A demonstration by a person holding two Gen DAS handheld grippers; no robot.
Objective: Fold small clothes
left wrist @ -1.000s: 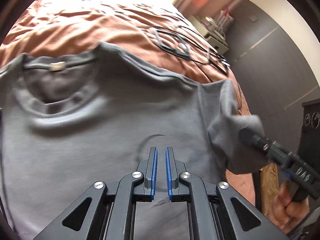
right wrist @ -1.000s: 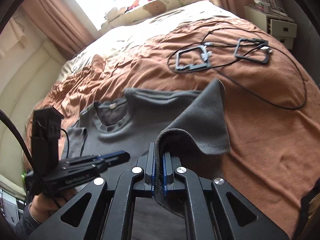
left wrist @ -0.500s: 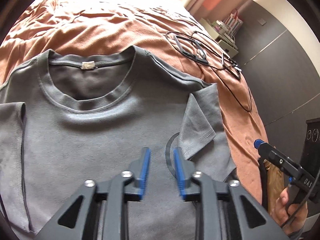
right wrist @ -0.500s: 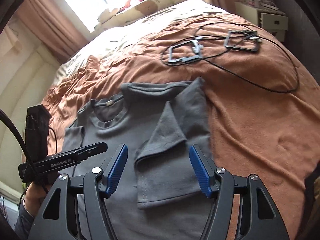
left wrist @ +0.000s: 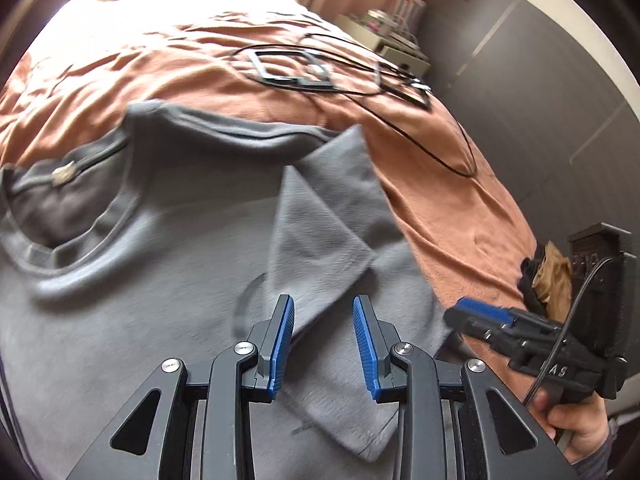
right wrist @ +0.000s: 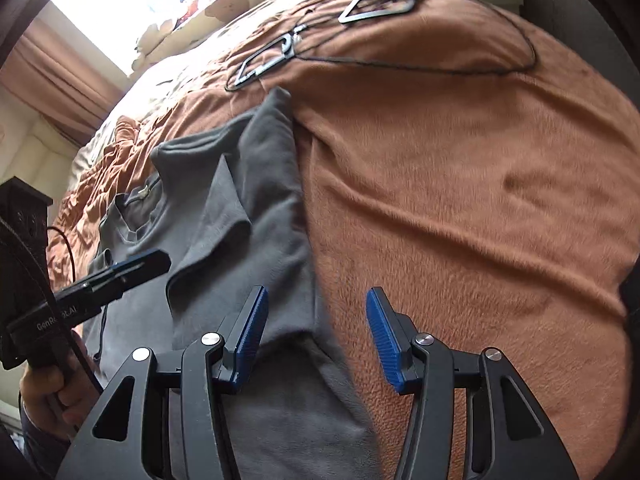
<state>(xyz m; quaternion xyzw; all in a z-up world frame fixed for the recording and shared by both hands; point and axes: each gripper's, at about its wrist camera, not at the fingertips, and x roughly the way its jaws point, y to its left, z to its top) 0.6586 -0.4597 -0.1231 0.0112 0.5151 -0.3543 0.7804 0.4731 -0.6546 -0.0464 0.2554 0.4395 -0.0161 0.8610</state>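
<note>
A grey T-shirt (left wrist: 152,280) lies flat, front up, on the orange bedspread (left wrist: 448,200). Its right sleeve (left wrist: 316,240) is folded inward onto the chest. My left gripper (left wrist: 323,316) is open and empty, just above the folded sleeve's lower edge. My right gripper (right wrist: 316,312) is open and empty over the shirt's right side edge (right wrist: 308,280), one finger over cloth, the other over the bedspread (right wrist: 460,180). The right gripper also shows at the right of the left wrist view (left wrist: 480,314). The left gripper shows at the left of the right wrist view (right wrist: 132,268).
Two dark frames with black cables (left wrist: 304,72) lie on the bedspread beyond the shirt; they also show in the right wrist view (right wrist: 272,56). A white bedside cabinet (left wrist: 400,48) stands past the bed. Pillows (right wrist: 224,4) lie at the head.
The right gripper let go of the sleeve, which now lies folded on the chest, and moved down to the shirt's right edge. The left gripper opened and moved toward the folded sleeve.
</note>
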